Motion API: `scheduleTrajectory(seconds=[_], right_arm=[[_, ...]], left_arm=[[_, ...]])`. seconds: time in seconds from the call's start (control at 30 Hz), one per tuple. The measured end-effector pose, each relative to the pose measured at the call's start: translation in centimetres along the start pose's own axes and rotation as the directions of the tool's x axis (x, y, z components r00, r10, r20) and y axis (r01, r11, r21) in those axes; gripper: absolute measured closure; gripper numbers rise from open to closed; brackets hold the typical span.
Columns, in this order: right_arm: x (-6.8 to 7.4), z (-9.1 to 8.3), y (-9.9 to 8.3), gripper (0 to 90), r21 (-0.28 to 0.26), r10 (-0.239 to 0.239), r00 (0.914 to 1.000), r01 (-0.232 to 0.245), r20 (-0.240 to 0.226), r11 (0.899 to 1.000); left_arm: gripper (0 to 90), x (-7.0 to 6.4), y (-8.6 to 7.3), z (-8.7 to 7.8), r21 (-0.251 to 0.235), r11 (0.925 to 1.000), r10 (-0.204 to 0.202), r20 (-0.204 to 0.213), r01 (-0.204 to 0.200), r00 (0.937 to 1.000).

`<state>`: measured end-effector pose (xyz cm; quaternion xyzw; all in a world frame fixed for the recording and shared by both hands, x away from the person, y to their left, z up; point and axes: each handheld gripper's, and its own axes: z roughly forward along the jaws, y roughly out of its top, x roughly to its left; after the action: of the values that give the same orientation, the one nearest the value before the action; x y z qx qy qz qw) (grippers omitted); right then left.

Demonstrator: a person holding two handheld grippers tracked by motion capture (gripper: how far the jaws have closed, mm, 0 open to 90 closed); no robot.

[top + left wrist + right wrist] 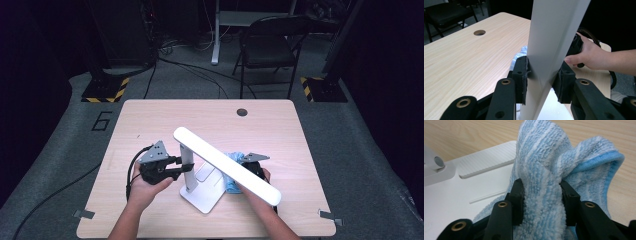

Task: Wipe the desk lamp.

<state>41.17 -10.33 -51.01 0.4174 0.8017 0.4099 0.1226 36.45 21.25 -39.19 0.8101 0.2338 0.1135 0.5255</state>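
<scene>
High view: my left gripper clamps the lamp post mid-table, so I hold it steady | left gripper view: jaws squeeze the post, right hand beyond | right gripper view: jaws pinch the cloth on the lamp's base; I wipe lightly.

a white lamp, a blue-and-white striped cloth, black grippers, a pale woodgrain table.

White desk lamp on wooden table, left hand-held gripper at its post, blue cloth behind lamp bar
</scene>
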Motion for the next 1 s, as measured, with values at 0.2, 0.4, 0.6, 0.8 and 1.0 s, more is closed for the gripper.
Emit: scheduleTrajectory(seconds=[0.2,0.4,0.6,0.8,1.0], right_arm=[[-0.1,0.1,0.0,62.0,-0.011,0.029,0.9996,-0.029,0.008,1.0],[0.3,-0.1,0.0,62.5,-0.003,0.011,0.9998,-0.01,0.019,1.0],[0.5,-0.7,0.1,64.0,0.002,0.01,0.9999,-0.01,0.012,1.0],[0.4,-1.3,0.0,63.8,-0.001,0.003,0.9998,-0.003,0.022,1.0],[0.4,-2.2,0.1,63.9,-0.024,0.009,0.9999,-0.009,0.008,1.0]], left_arm=[[65.2,-0.1,-0.1,0.8,0.003,0.9999,-0.013,-0.016,0.013,0.9998],[68.8,-0.3,-0.1,1.1,0.01,0.9998,0.015,-0.061,-0.014,0.998],[72.2,-0.4,-0.1,1.1,0.007,0.9992,0.04,-0.084,-0.04,0.9956],[73.2,-0.1,-0.2,1.2,-0.009,0.9989,0.046,-0.051,-0.047,0.9976],[74.4,0.2,-0.3,1.2,-0.024,0.9988,0.043,0.013,-0.043,0.999]])
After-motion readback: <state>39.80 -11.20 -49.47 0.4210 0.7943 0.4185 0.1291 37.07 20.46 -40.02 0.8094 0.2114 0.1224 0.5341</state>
